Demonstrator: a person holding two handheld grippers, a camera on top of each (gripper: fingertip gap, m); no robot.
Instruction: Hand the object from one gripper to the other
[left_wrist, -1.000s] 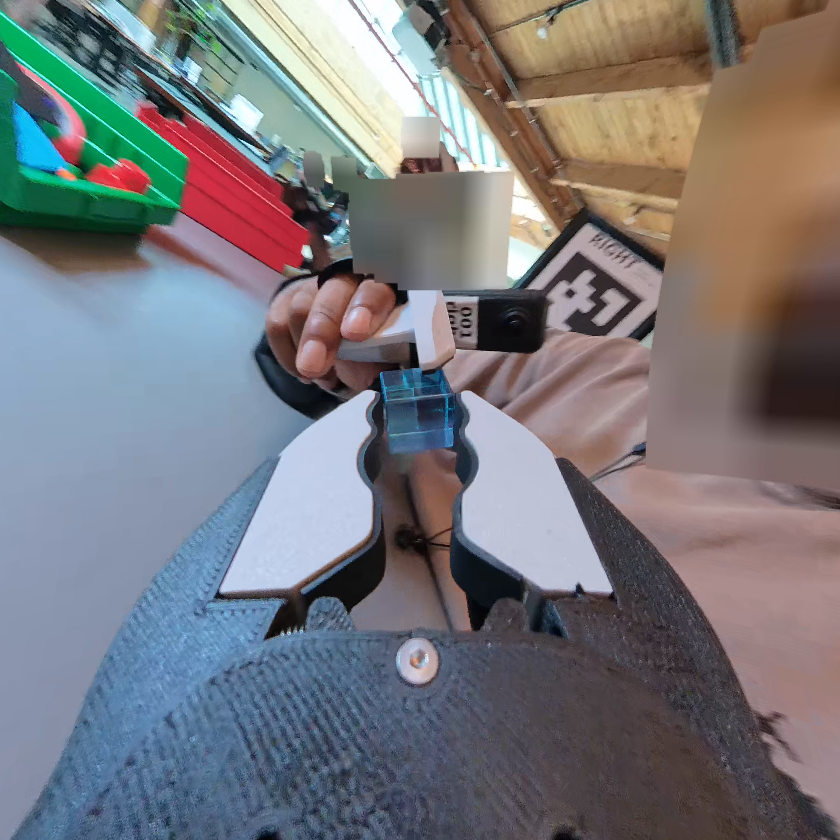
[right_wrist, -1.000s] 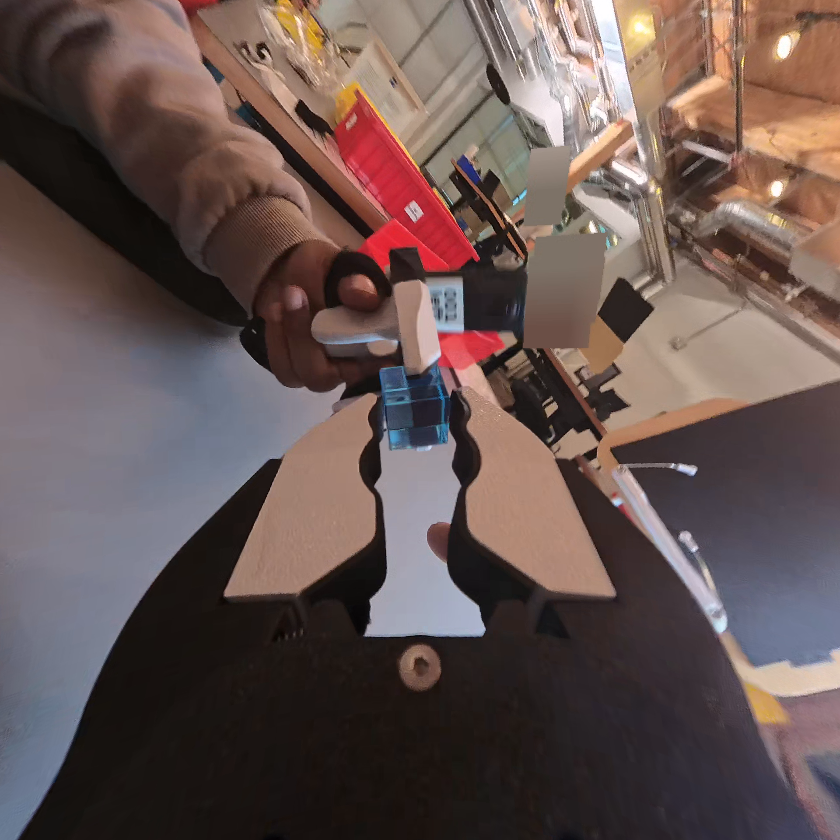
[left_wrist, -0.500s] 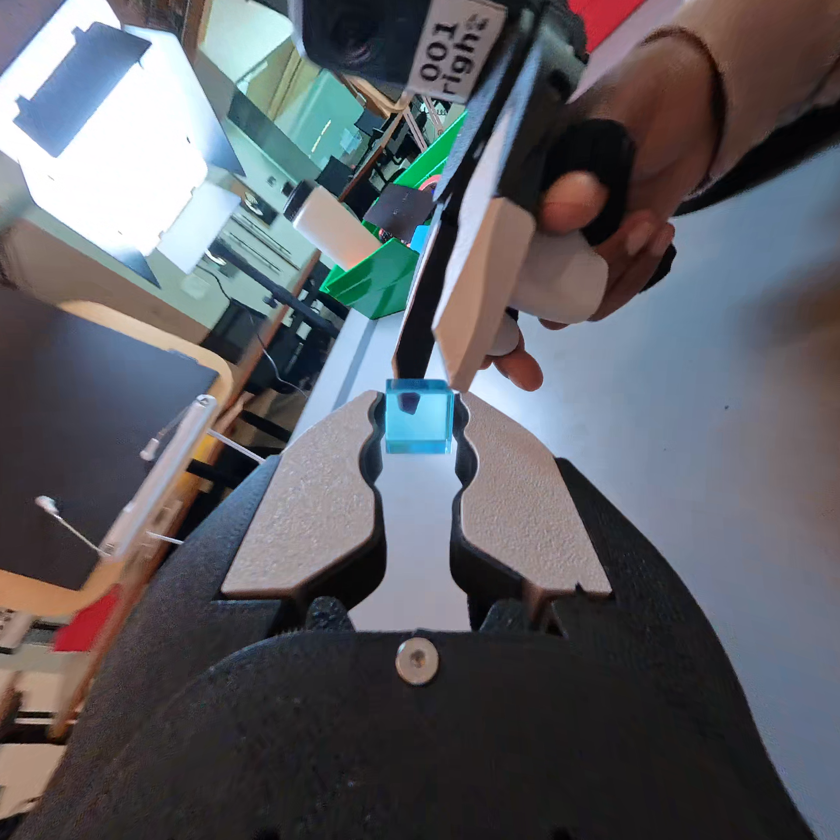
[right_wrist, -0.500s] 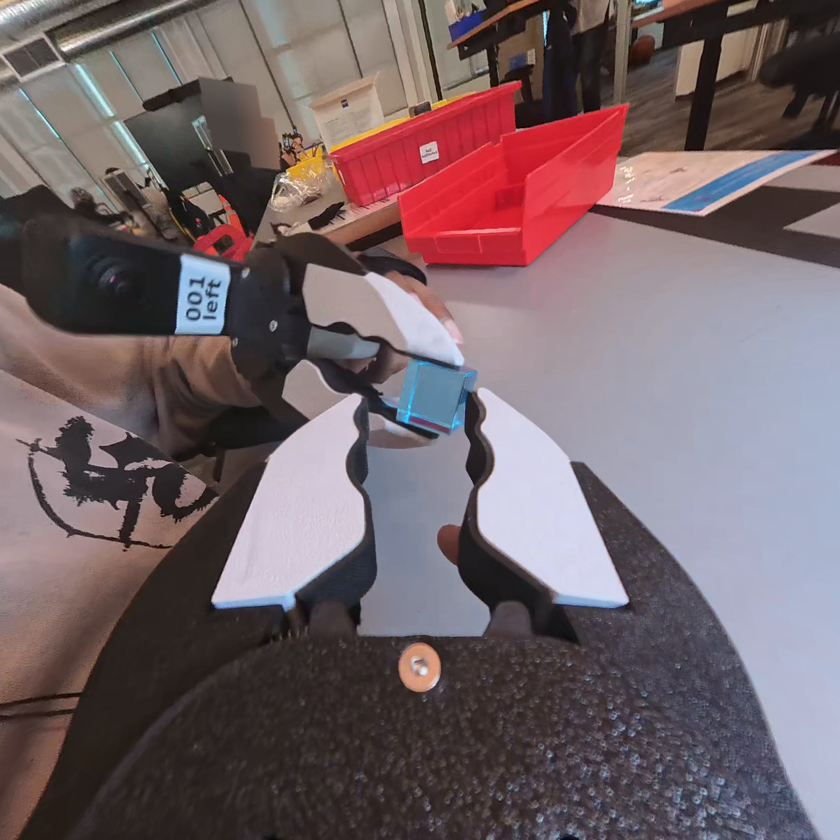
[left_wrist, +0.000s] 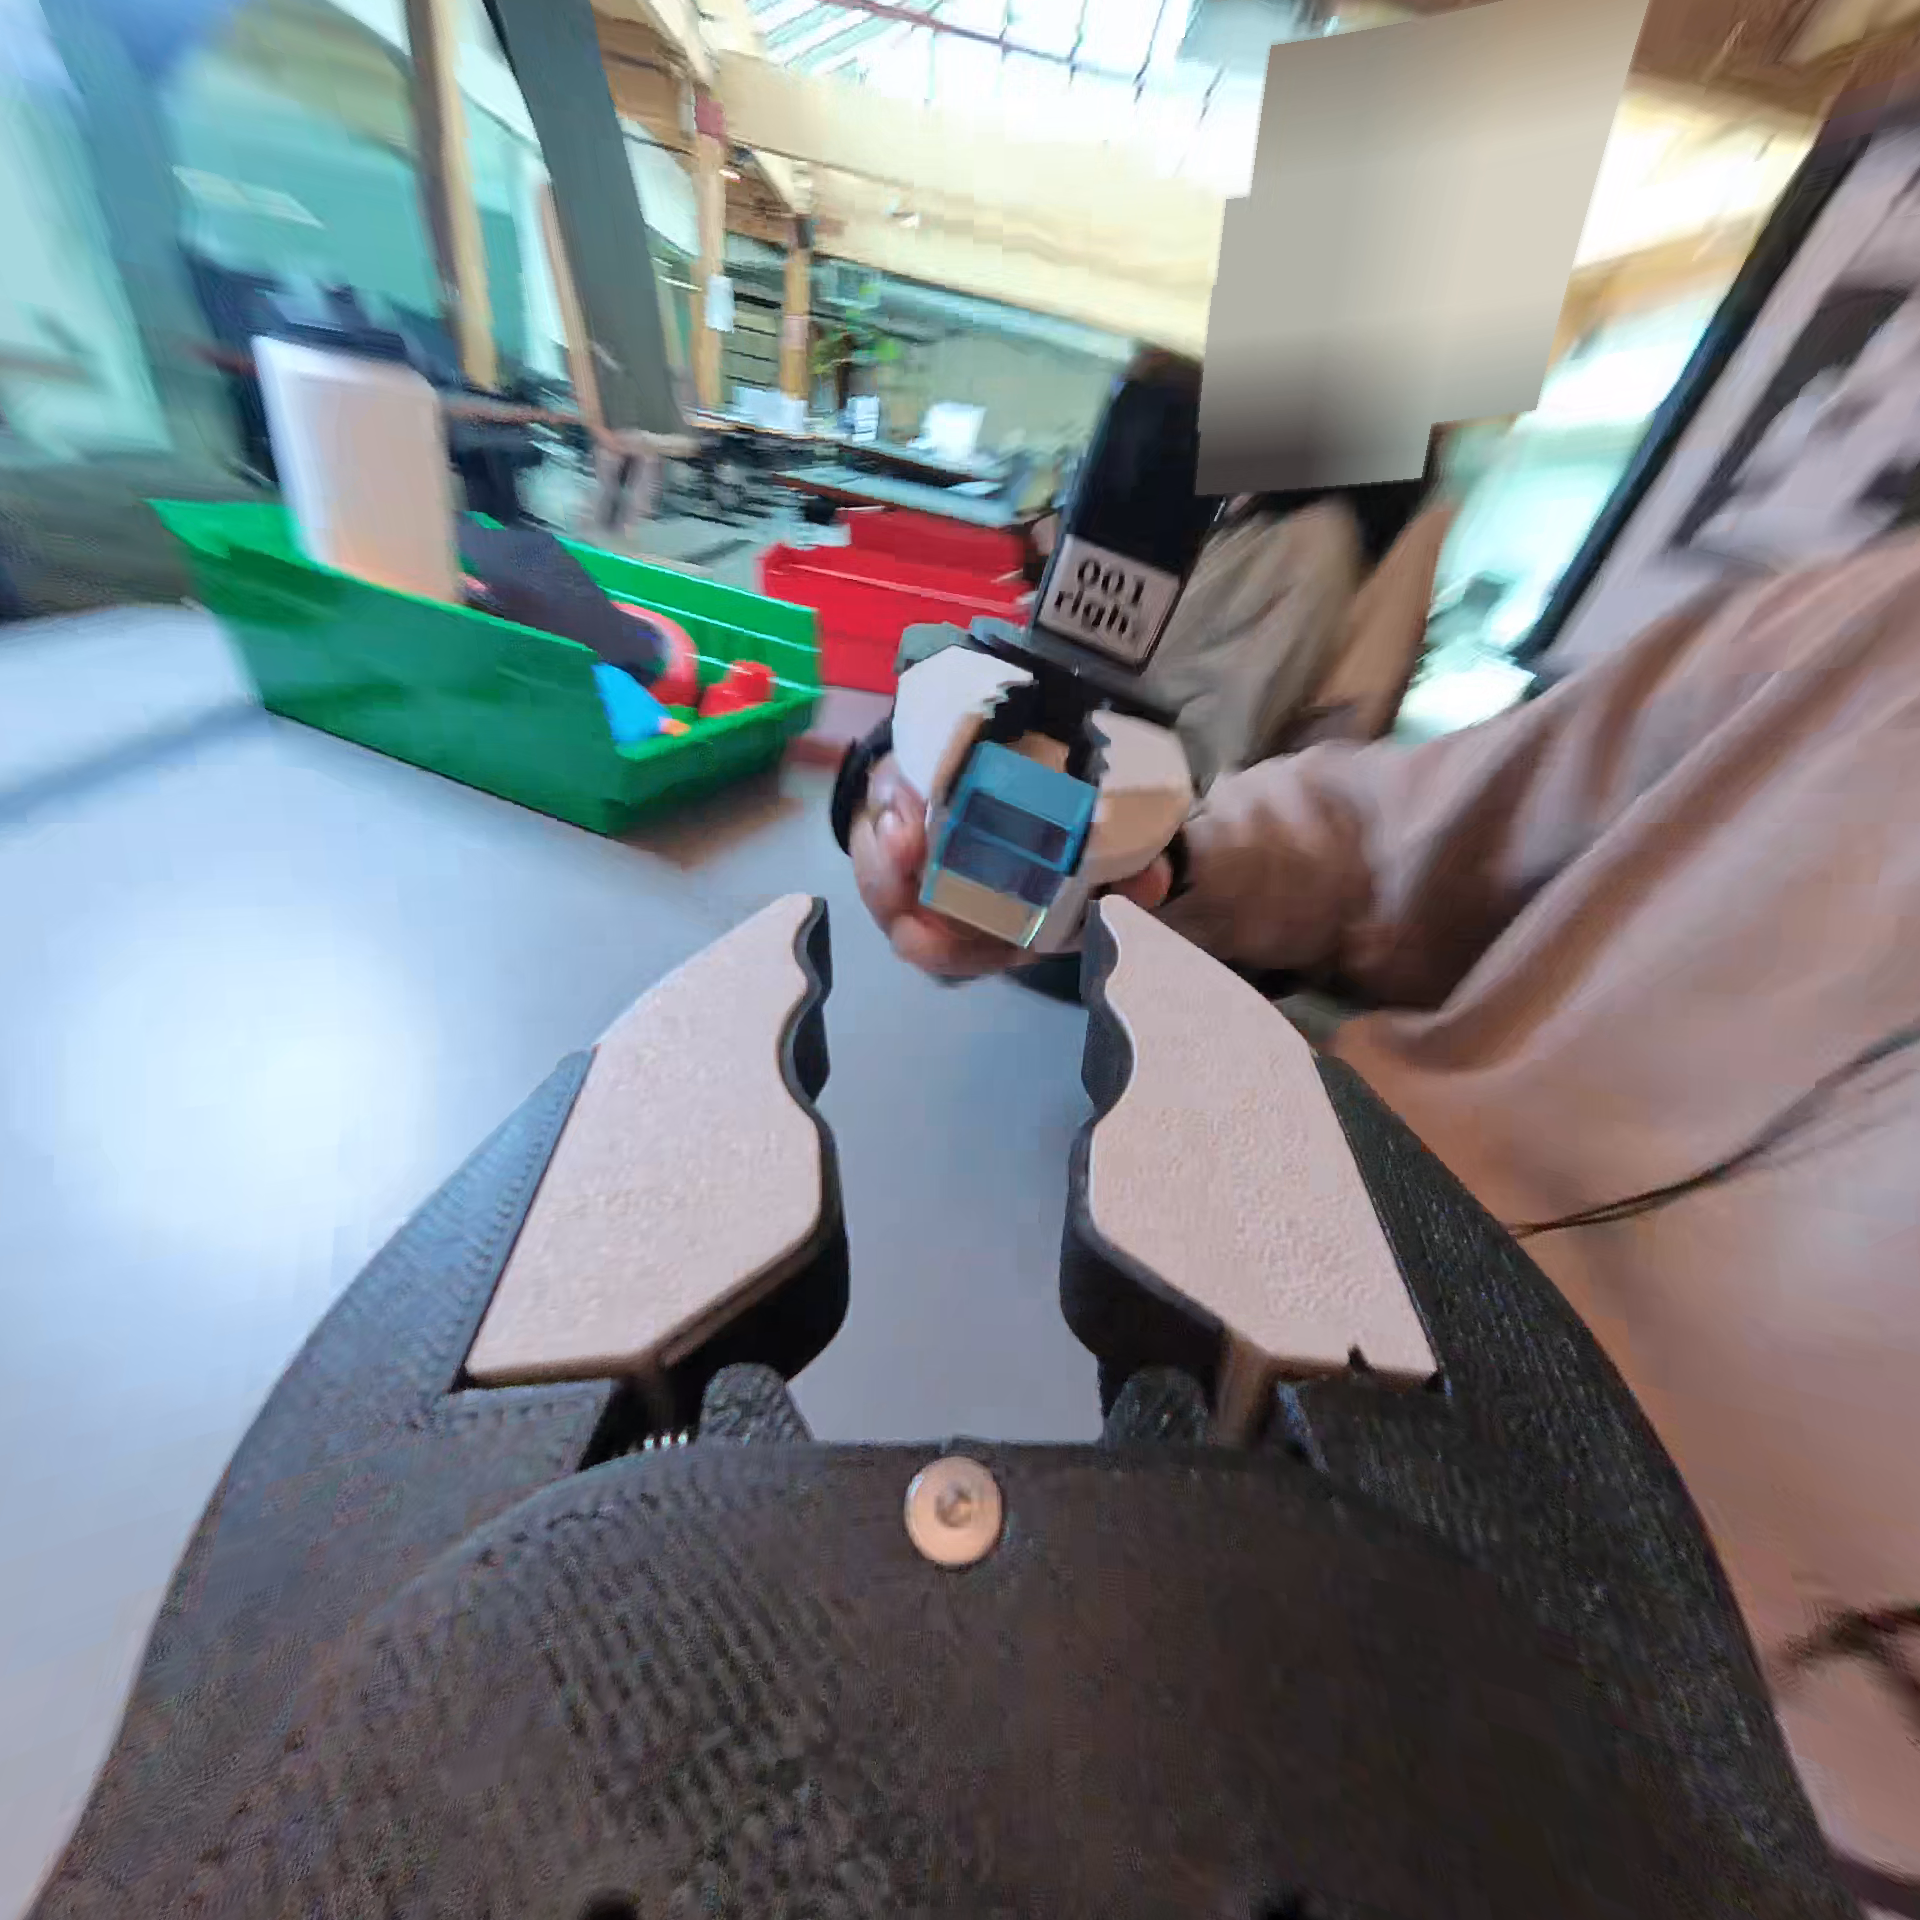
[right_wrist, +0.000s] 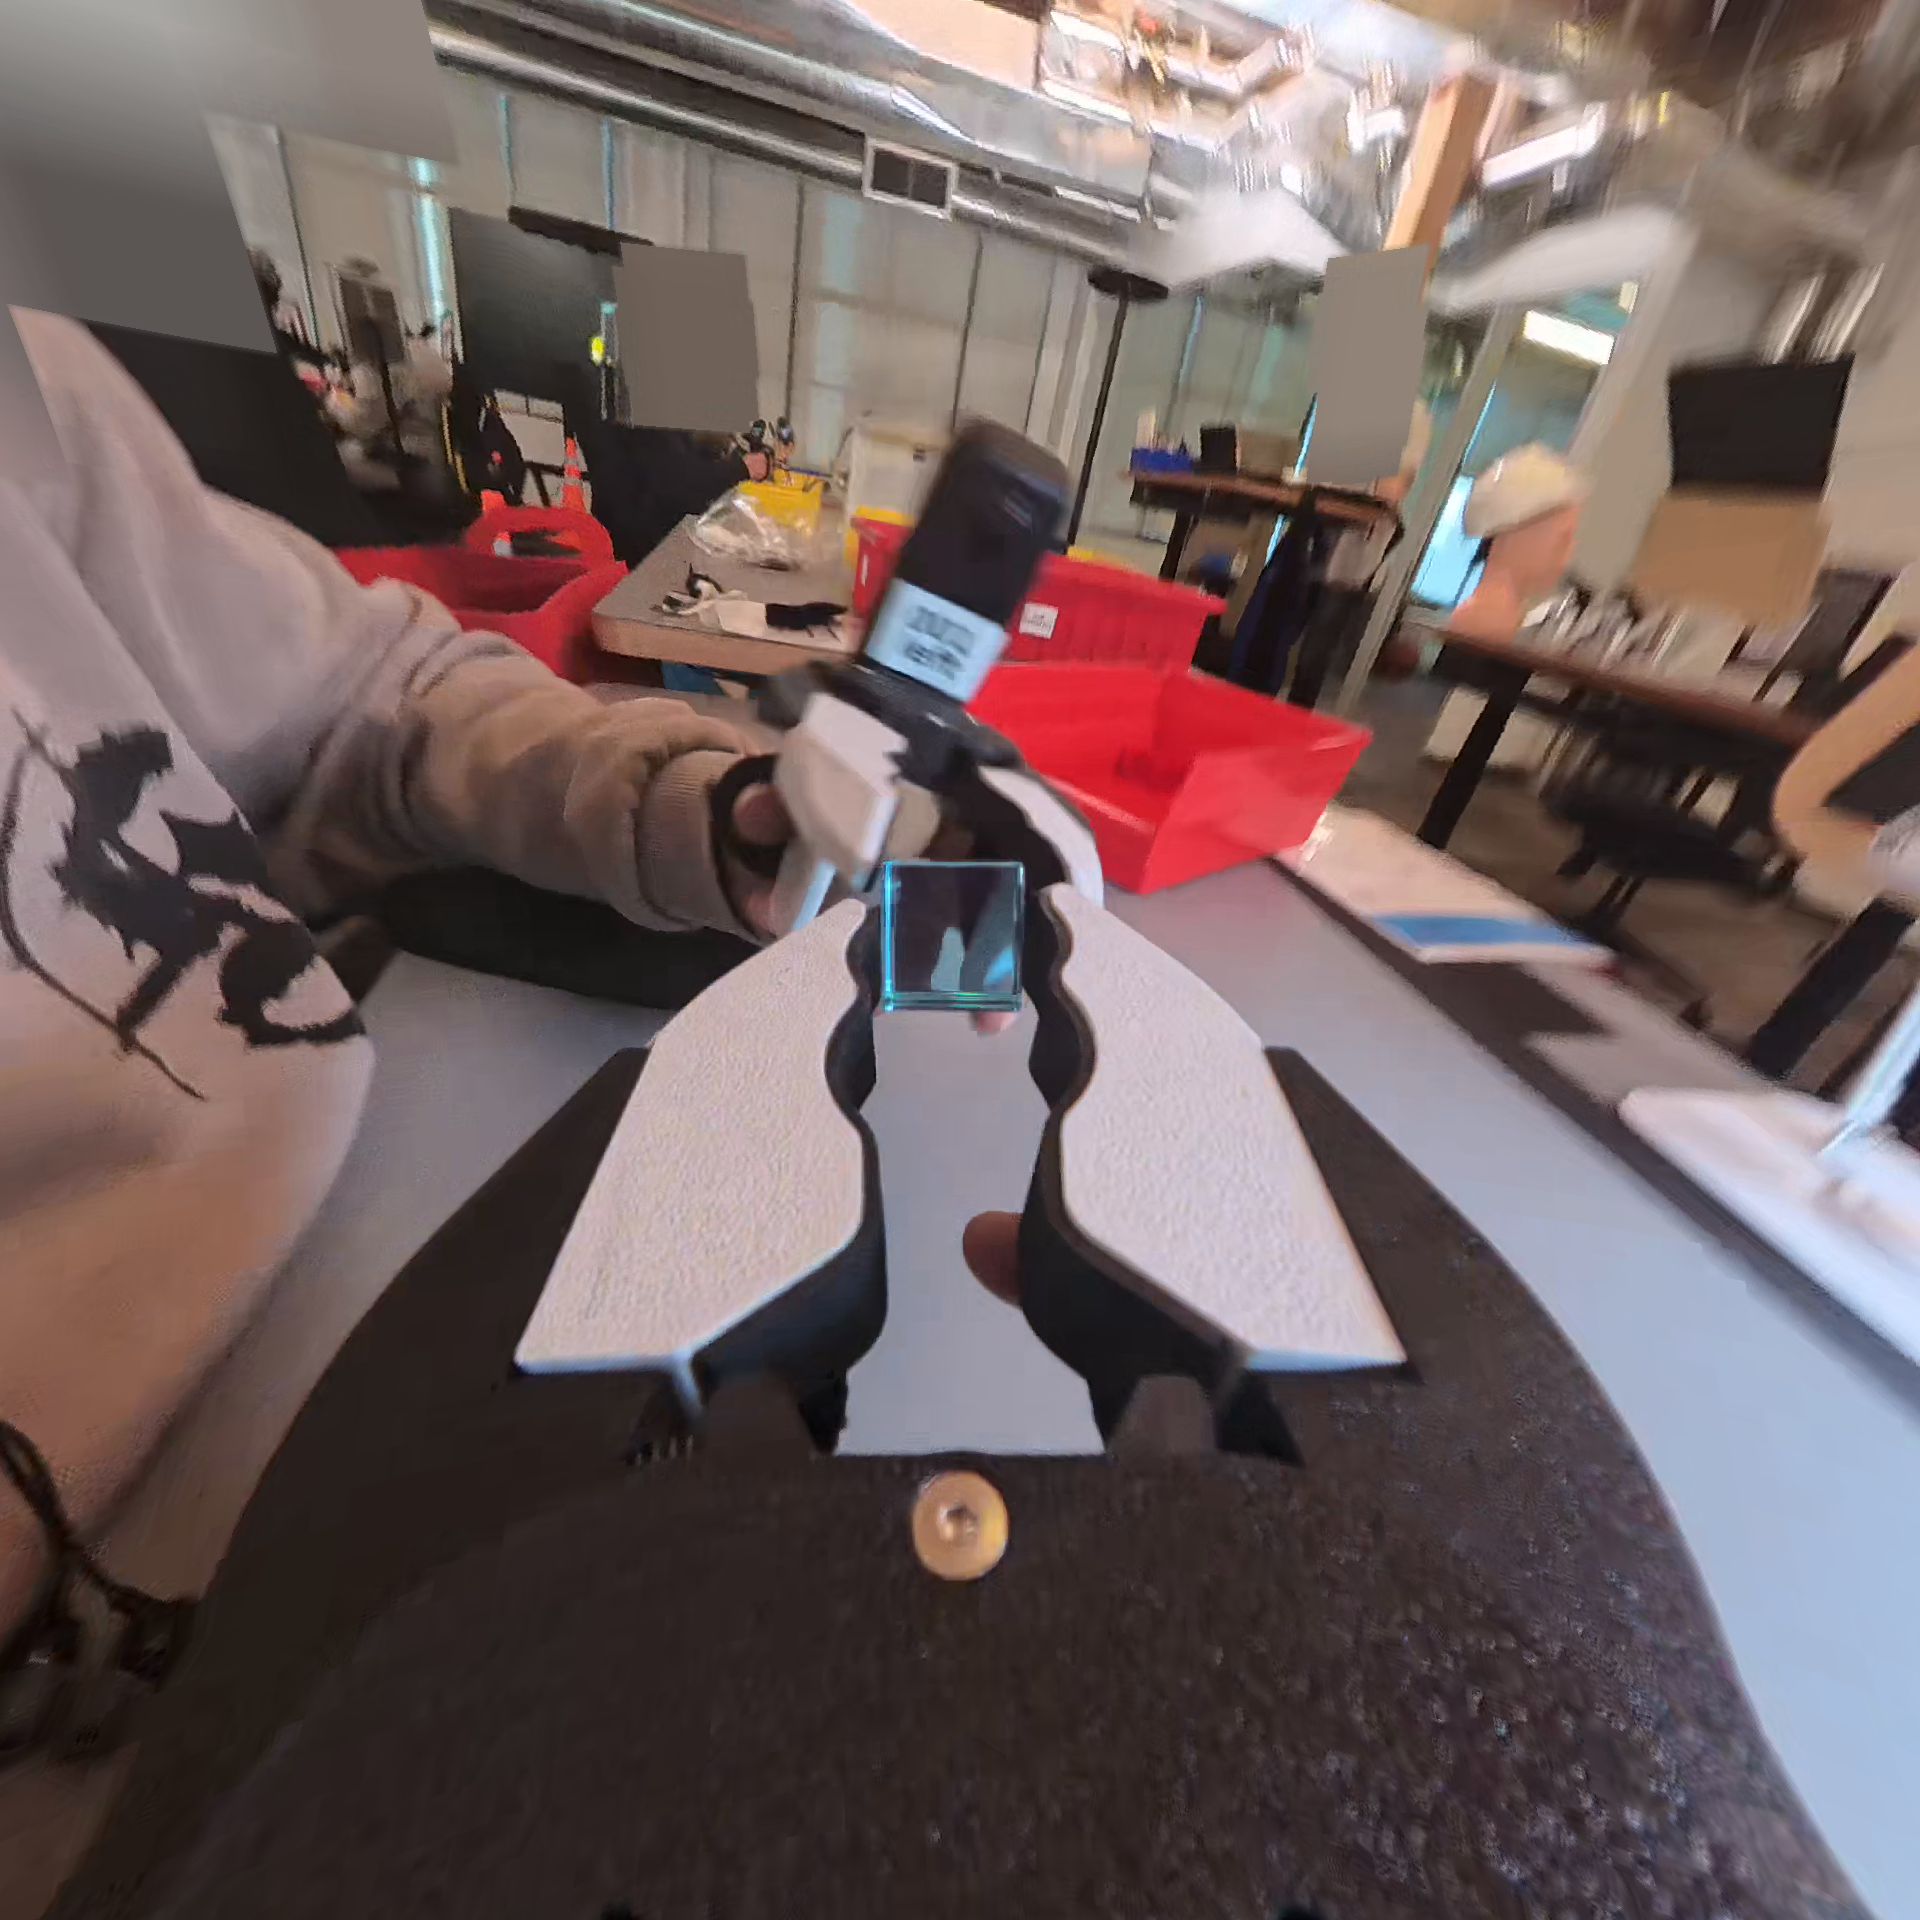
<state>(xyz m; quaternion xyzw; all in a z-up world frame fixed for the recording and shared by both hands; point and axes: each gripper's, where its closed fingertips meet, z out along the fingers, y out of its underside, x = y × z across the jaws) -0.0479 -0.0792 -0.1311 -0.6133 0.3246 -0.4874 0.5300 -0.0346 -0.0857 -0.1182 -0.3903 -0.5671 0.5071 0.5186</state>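
A clear blue cube (right_wrist: 951, 935) sits pinched between the tips of my right gripper (right_wrist: 952, 920), which is shut on it above the grey table (right_wrist: 1455, 1143). In the left wrist view the same cube (left_wrist: 1003, 847) shows in the right gripper's white fingers (left_wrist: 1138, 790), held by a hand just ahead. My left gripper (left_wrist: 956, 920) is open and empty, its tips a short way back from the cube and not touching it. In the right wrist view the left gripper's fingers (right_wrist: 847, 800) stand spread just behind the cube.
A green bin (left_wrist: 468, 665) with toys and a red bin (left_wrist: 883, 603) stand on the table (left_wrist: 260, 987) beyond the grippers. Another red bin (right_wrist: 1174, 769) lies behind the cube, with papers (right_wrist: 1475, 925) to its right. The person's beige sleeves flank both views. My two grippers' fingertips are within a few centimetres of each other.
The left gripper has opened and drawn back from the cube, which stays in the right gripper. Both grippers have swung round to level.
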